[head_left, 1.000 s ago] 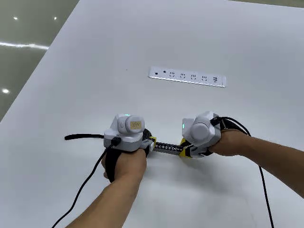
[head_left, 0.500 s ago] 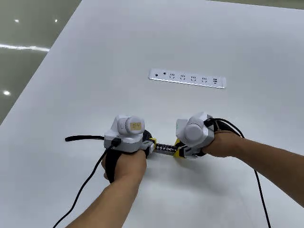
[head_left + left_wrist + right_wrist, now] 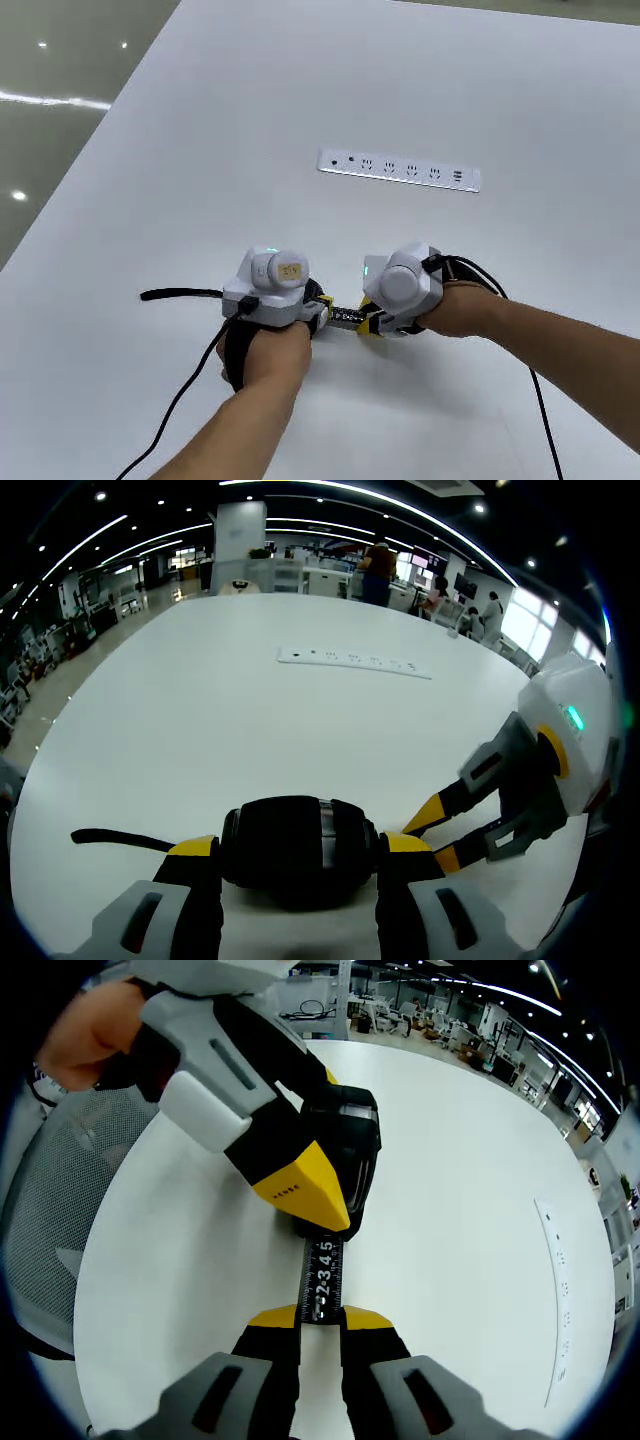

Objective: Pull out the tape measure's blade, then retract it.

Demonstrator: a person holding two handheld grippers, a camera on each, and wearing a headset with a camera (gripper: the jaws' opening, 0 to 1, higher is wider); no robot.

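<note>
Head view: right gripper (image 3: 368, 318) sits nearer left gripper (image 3: 320, 306) than a second ago, exposed blade (image 3: 346, 316) shorter, both at 6 o'clock of the power strip (image 3: 400, 170) on the table (image 3: 200, 150). Left gripper view: jaws clamp the tape measure case (image 3: 298, 848), low at 6 o'clock. Right gripper view: jaws pinch the blade, which runs toward 12 o'clock into the tape measure case.

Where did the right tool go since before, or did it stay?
Yes, it moved. Against the long white power strip, the right tool, pinching the black numbered blade, slid left toward the left tool gripping the black tape measure case.
</note>
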